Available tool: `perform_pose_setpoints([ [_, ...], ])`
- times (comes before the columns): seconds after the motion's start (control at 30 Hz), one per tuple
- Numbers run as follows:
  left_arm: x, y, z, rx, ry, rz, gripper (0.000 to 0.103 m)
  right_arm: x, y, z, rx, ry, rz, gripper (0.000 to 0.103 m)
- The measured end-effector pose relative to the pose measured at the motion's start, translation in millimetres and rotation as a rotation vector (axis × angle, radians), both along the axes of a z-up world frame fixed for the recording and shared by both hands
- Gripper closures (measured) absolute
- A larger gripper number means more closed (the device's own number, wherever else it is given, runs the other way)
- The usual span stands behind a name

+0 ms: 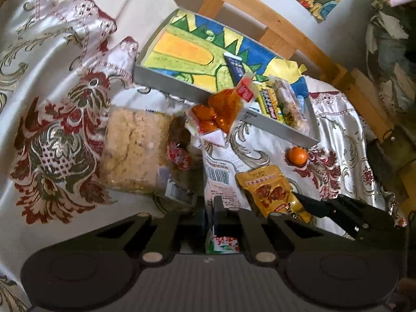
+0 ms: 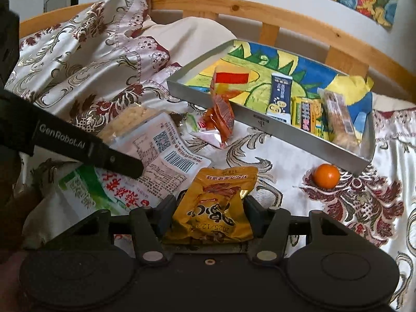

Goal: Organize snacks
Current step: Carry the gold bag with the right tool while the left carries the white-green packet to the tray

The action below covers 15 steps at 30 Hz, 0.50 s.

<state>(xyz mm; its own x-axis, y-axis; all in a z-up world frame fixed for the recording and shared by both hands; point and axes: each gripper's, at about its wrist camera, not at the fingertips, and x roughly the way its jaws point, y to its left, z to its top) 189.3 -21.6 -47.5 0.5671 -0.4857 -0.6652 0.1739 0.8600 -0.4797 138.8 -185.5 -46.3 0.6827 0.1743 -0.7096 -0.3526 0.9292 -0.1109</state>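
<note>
My left gripper (image 1: 210,205) is shut on the edge of a white and green snack bag (image 1: 217,174), which also shows in the right wrist view (image 2: 156,156). My right gripper (image 2: 208,208) is shut on a yellow snack pouch (image 2: 218,202), also seen in the left wrist view (image 1: 270,189). A grey tray (image 2: 260,122) with a colourful drawing inside holds a dark blue bar (image 2: 280,96), a yellow packet (image 2: 306,114) and a clear-wrapped snack (image 2: 340,119). An orange wrapped snack (image 2: 221,111) leans on the tray's front wall. A tangerine (image 2: 326,176) lies in front of the tray.
A block of pale crisp noodles (image 1: 135,150) in clear wrap lies left of the bags. Everything rests on a floral satin bedspread (image 2: 364,208) with a bunched pillow (image 2: 85,52) at the left. A wooden bed rail (image 2: 286,23) runs behind the tray.
</note>
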Motion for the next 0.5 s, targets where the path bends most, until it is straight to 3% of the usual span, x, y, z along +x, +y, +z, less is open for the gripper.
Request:
perform_pose_setpoints([
  [0.5,-2.1,1.9,6.6,0.008,-0.031,0.027,0.099,-7.2,2.2,4.9,-0.056,-0.085,0.027,0.044],
])
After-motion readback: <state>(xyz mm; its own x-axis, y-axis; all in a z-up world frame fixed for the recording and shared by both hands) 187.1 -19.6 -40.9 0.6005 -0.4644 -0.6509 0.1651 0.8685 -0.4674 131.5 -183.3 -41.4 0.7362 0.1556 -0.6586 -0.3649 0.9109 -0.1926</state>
